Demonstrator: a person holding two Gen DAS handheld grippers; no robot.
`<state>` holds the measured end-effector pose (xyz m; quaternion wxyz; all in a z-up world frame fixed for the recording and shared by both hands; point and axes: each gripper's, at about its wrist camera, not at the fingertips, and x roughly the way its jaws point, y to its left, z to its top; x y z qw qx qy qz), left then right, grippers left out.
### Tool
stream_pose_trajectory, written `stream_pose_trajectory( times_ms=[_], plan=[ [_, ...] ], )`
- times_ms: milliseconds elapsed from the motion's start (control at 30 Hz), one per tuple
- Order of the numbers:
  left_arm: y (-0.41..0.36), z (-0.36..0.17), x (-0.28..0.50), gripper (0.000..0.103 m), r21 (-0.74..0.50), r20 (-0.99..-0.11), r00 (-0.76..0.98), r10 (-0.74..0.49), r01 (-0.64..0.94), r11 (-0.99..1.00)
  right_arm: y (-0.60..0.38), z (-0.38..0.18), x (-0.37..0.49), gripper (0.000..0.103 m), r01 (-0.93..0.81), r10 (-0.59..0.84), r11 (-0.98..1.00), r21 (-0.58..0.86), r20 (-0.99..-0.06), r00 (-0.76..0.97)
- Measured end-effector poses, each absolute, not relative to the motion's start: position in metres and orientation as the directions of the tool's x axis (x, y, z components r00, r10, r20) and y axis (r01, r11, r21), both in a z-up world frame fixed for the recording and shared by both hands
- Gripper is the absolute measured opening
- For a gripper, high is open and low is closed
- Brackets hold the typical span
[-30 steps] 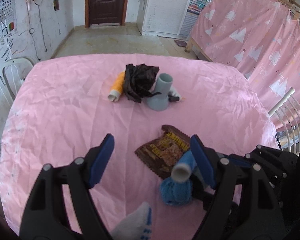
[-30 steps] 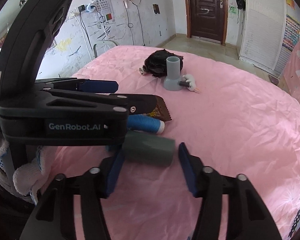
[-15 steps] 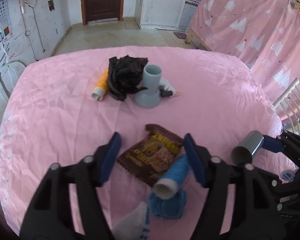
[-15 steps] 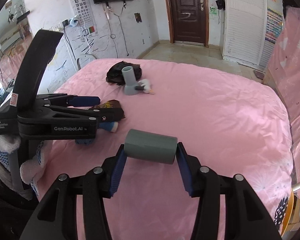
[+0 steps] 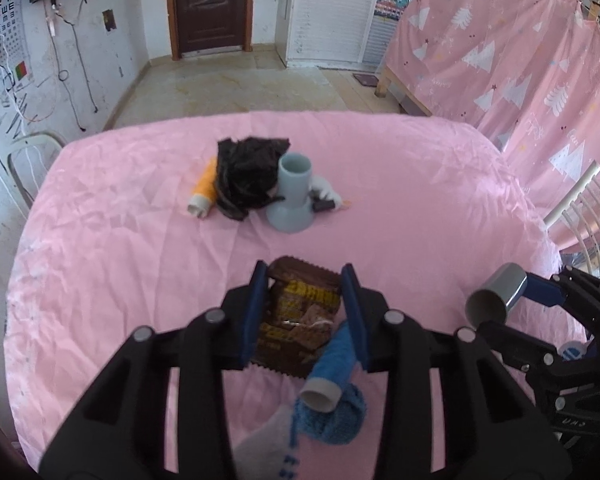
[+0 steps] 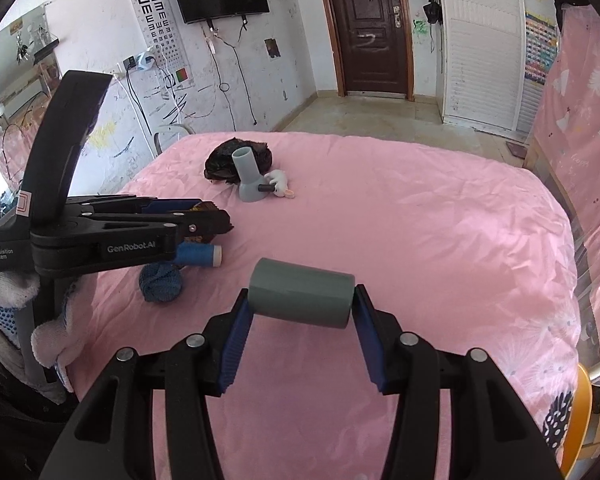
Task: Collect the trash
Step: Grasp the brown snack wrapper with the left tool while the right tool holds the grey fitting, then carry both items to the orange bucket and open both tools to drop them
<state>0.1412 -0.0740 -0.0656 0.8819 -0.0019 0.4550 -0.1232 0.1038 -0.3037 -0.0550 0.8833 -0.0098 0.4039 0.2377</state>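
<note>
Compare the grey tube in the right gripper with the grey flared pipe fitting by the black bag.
The grey tube lies sideways, lifted off the table; the flared pipe fitting stands upright on the pink cloth. The tube is a plain cylinder; the fitting widens at its base. The tube looks darker. Both are grey and hollow.

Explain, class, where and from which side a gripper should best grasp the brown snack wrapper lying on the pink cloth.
Probably across its two long side edges, coming from above and the near end, as the left gripper does: its jaws, just closing, straddle the brown snack wrapper. It lies flat and thin, so squeezing the sides should buckle it into a ridge. Keep clear of the blue spool at its near right corner.
</note>
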Motion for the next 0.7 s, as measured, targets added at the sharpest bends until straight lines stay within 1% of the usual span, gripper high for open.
stream_pose_trajectory(
  times_ms=[367,500,700],
  plan=[
    [-0.088,-0.02,0.128,0.035,-0.081,-0.736,0.641,-0.217,0.234,0.969,-0.333,-0.035,0.095,0.04,-0.391,0.398,0.904,0.171,-0.671,0.626],
    [-0.102,-0.011,0.125,0.035,-0.056,-0.722,0.658,-0.212,0.25,0.967,-0.35,-0.029,0.09,0.04,-0.367,0.384,0.914,0.171,-0.654,0.652],
    [-0.132,0.0,0.119,0.035,-0.052,-0.708,0.663,-0.243,0.294,0.954,-0.39,-0.02,0.078,0.04,-0.305,0.345,0.936,0.175,-0.628,0.698]
  ],
)
